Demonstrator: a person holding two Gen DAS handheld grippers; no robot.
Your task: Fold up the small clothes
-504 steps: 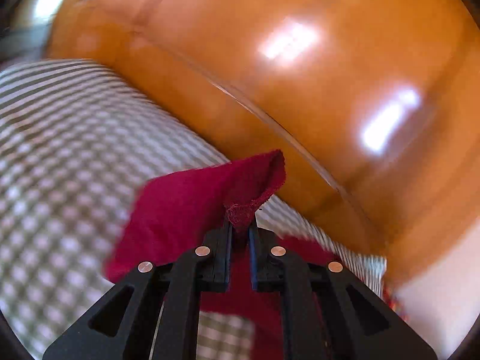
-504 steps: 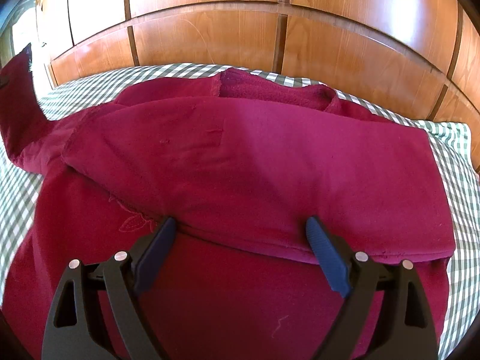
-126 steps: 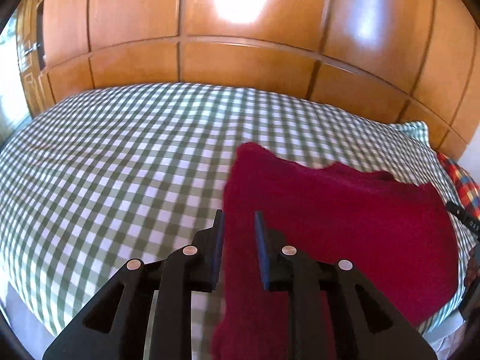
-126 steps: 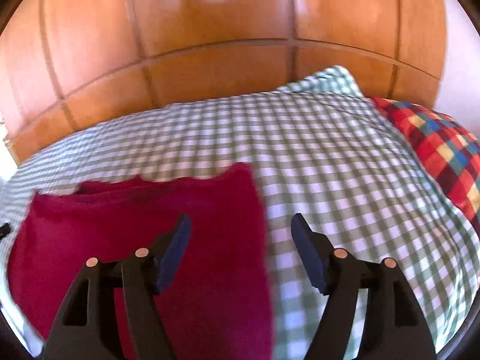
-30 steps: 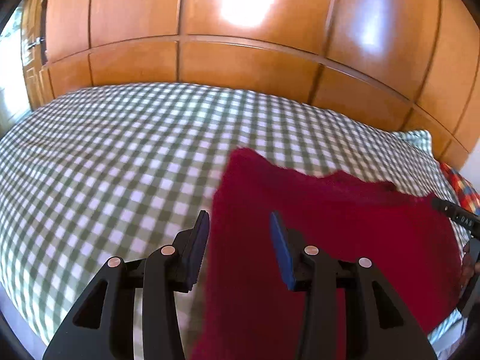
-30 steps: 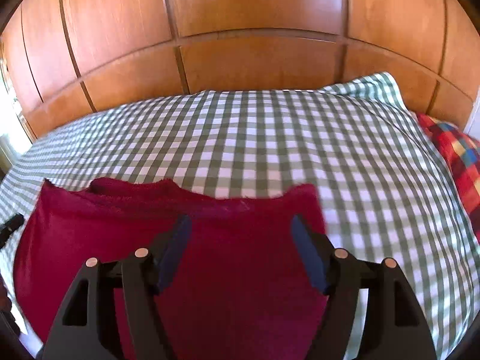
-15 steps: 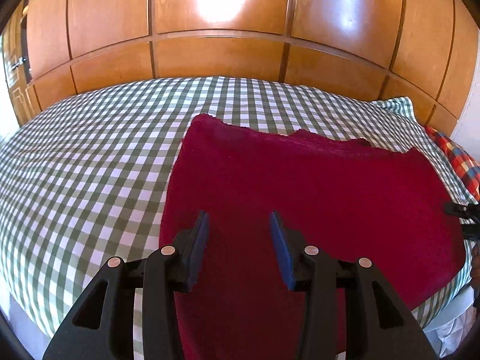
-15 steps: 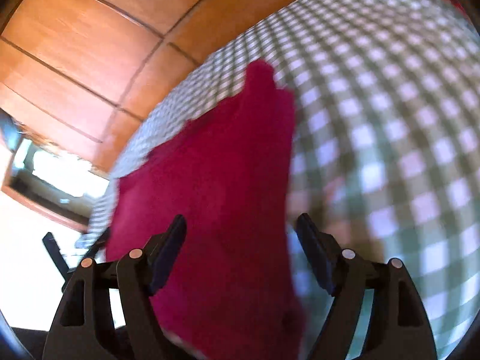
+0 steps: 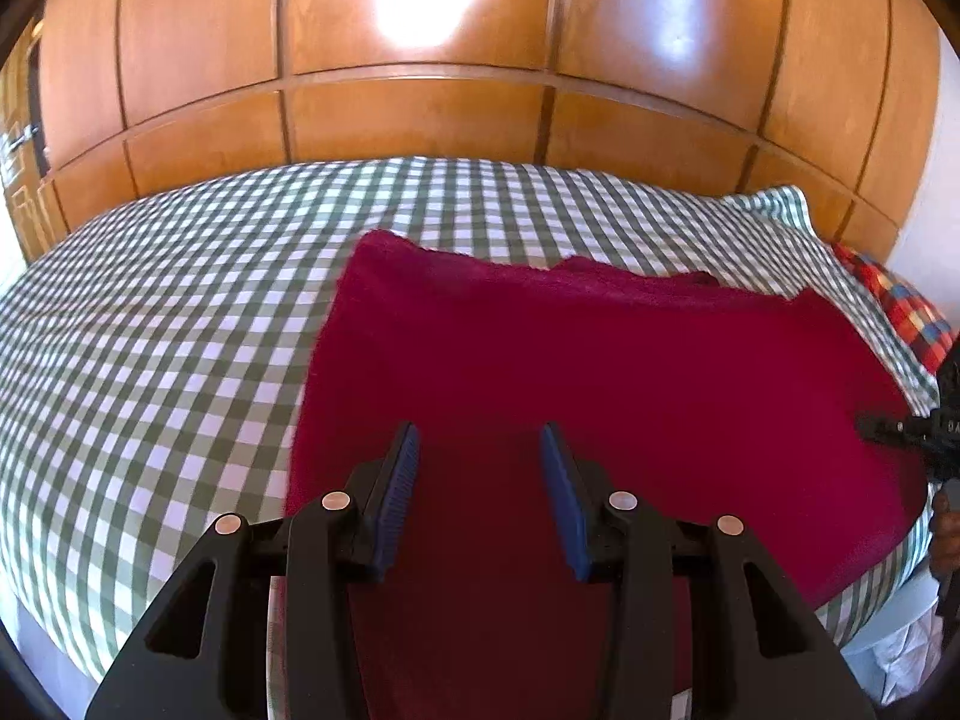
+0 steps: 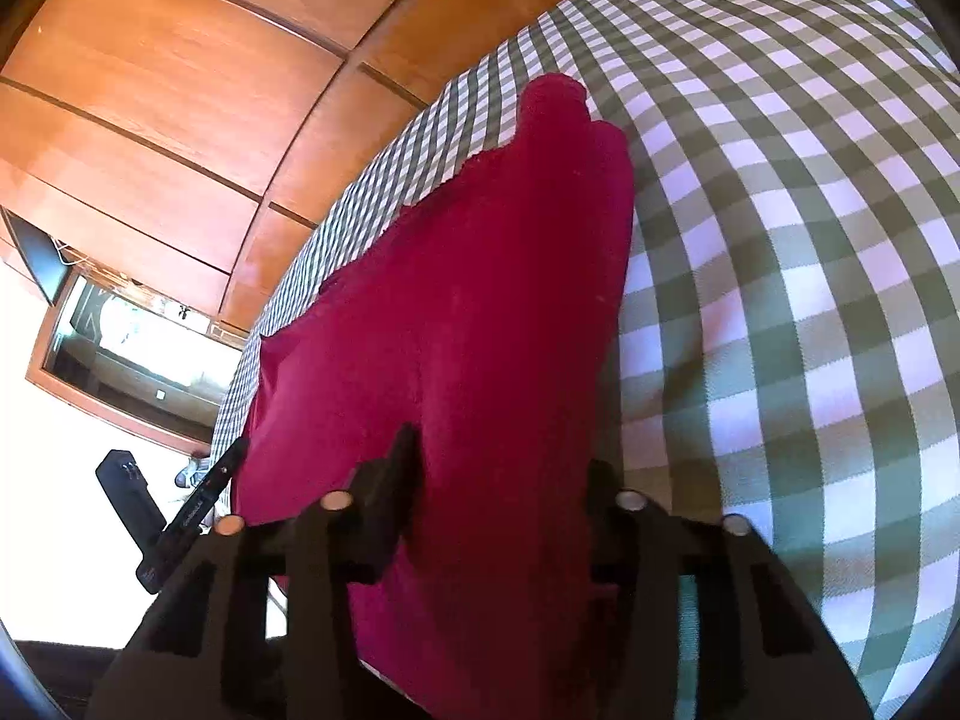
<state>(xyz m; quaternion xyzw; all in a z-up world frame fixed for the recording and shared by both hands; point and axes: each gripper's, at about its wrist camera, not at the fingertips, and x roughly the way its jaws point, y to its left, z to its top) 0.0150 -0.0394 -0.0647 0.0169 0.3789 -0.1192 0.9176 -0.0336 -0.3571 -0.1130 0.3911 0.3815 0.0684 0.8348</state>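
The red garment lay folded flat on the bed, toward its near edge (a green-and-white checked sheet covered the mattress). The left claw hung above the cloth's near part, its jaws wide and holding nothing. The right claw was tilted low at the garment's right edge, jaws wide, with cloth between them.

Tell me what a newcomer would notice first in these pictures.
The dark red garment grabs the eye, spread flat on the green-and-white checked bedspread toward its right side. Behind the bed rises a glossy wooden panelled wall. The left gripper hovers open over the garment's near edge, and the right gripper is open at its right edge.
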